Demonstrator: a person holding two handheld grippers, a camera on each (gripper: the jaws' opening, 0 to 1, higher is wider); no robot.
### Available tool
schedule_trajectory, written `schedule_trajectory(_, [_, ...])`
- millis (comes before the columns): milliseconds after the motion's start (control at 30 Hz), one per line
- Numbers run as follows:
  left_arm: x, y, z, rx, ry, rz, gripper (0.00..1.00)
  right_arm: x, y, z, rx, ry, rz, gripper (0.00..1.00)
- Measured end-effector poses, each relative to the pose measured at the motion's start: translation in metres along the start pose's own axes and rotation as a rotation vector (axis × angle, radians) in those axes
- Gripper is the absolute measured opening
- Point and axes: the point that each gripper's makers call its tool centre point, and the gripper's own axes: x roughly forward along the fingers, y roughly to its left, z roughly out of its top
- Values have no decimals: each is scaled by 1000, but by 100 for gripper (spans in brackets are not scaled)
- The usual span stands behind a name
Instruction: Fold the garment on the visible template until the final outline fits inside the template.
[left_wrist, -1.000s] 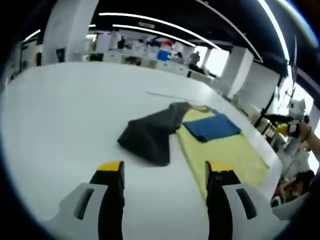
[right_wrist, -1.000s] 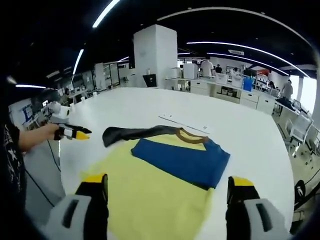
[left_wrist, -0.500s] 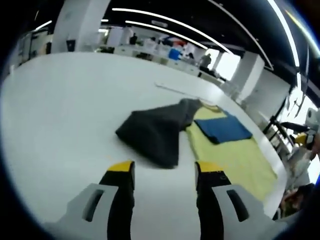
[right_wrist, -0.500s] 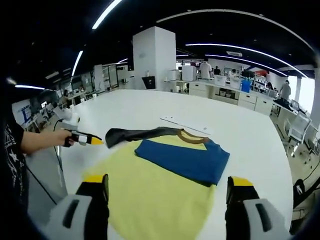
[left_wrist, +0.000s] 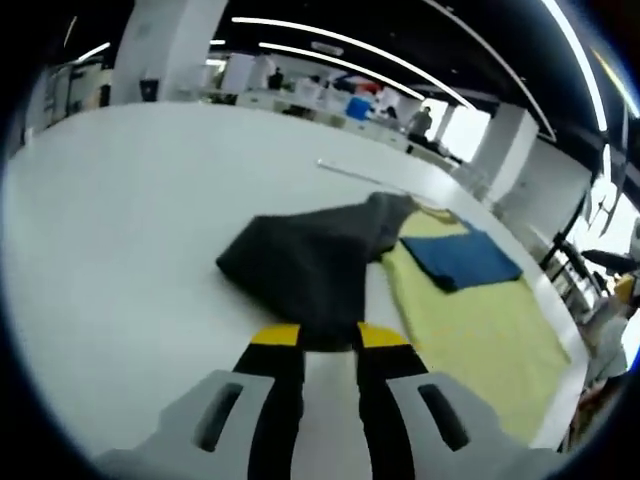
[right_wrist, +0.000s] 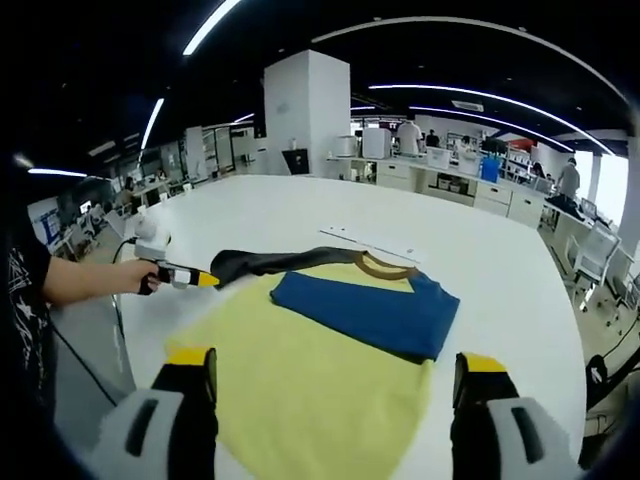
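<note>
Garment (right_wrist: 330, 350), yellow-bodied with blue sleeve folded in, laid flat on white surface (left_wrist: 120, 210); dark sleeve (left_wrist: 300, 265) approached by left gripper (left_wrist: 327, 345), jaws narrowed but empty; right gripper (right_wrist: 335, 375) jaws wide; pinch risked missing the cloth edge.

The garment (right_wrist: 330, 390) is soft matt cloth: yellow body, blue folded sleeve (right_wrist: 368, 314), and a dark grey sleeve (left_wrist: 305, 262) lying limp and lightly creased. Under it the surface (left_wrist: 120, 220) looks smooth, white, with a faint sheen. The right tool (right_wrist: 338, 385) shows grey plastic with matt black, yellow-tipped fingers (right_wrist: 192, 400).
</note>
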Motion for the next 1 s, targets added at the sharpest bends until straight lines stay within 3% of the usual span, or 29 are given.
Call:
schedule_trajectory(233, [2,1,1,-17,-1,17,0,-2,-2,-3,10,3,-12,98])
schedule_trajectory(467, [-12,6,12,-22,-33,25,0,0,1,-3,9,2,-6,98])
schedule_trajectory(733, [-33,30,33,32,-21,53,0,2,2,1,6,-2,3,98])
schedule_trajectory(867, [-46,39,46,11,-20,41,0,1,4,2,3,-5,3,99])
schedule_trajectory(967, [-51,52,52,62,-6,51,0,1,4,2,3,-4,1,99])
schedule_trajectory(1000, [-53,48,55,64,-4,54,0,0,4,3,6,-9,0,99])
